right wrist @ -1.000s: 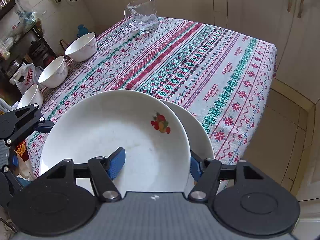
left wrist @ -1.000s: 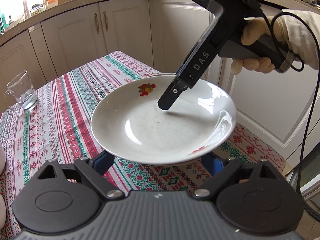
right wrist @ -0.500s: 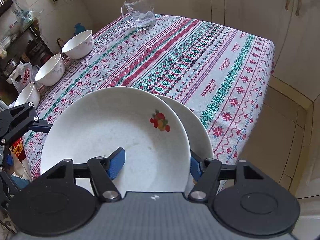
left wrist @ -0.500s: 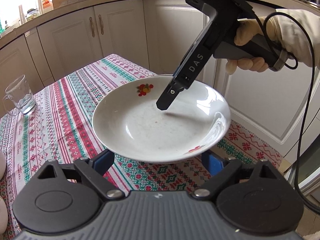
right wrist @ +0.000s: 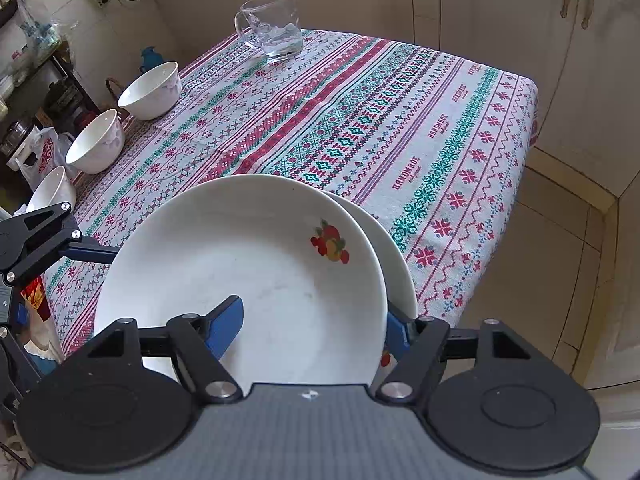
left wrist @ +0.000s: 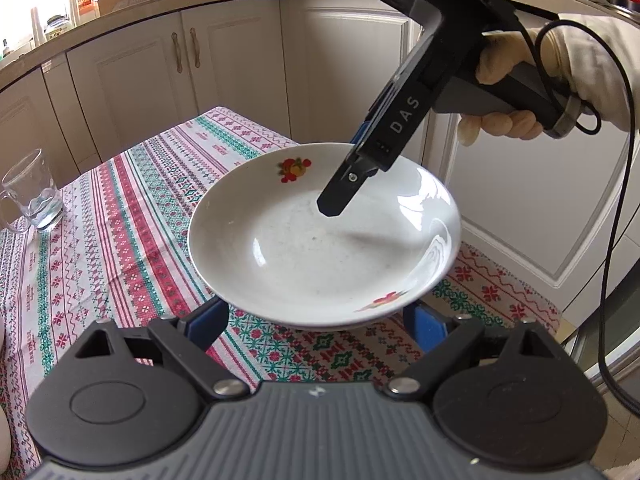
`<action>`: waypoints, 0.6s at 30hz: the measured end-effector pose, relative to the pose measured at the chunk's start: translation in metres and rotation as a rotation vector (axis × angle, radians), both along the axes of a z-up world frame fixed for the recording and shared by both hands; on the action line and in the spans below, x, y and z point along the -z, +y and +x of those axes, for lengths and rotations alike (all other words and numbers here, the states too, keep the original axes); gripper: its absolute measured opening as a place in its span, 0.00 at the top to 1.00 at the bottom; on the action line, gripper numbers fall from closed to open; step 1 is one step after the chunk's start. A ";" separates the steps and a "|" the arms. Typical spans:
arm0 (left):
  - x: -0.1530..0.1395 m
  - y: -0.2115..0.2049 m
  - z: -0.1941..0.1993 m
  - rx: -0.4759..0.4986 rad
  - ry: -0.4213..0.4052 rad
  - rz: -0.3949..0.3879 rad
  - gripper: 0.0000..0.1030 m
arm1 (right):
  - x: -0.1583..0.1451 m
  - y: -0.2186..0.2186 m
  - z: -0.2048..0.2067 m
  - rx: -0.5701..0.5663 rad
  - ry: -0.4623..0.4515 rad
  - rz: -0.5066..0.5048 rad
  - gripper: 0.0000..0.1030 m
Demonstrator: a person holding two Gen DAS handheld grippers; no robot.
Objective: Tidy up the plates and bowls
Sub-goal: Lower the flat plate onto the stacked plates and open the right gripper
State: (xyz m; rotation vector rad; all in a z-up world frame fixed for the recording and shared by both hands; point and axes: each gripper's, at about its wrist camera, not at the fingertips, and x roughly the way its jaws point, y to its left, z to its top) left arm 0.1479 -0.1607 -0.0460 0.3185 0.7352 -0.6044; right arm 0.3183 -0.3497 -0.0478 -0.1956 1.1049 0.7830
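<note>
Right claw (right wrist: pixel 312 326): we saw it clamped on the upper plate's (right wrist: pixel 248 264) rim.
Left claw (left wrist: pixel 316 320): spread apart under the plates.
Lower plate (right wrist: pixel 400 276): beneath, offset.

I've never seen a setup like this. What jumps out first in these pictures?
A white plate with a fruit motif fills the middle, gripped at its rim by the right gripper, one blue pad lying inside it. A second plate peeks out beneath it on the striped tablecloth. Three white bowls line the table's far left edge, with a glass mug at the far end.
</note>
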 end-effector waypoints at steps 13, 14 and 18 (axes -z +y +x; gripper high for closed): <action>0.004 0.001 0.003 0.012 0.007 -0.024 0.09 | -0.004 -0.003 -0.005 0.010 0.001 -0.012 0.21; 0.005 0.001 0.004 0.014 0.007 -0.024 0.09 | -0.005 -0.004 -0.006 0.012 0.000 -0.012 0.20; 0.007 0.000 0.008 0.017 0.023 -0.032 0.07 | -0.006 -0.004 -0.008 0.014 -0.003 -0.016 0.20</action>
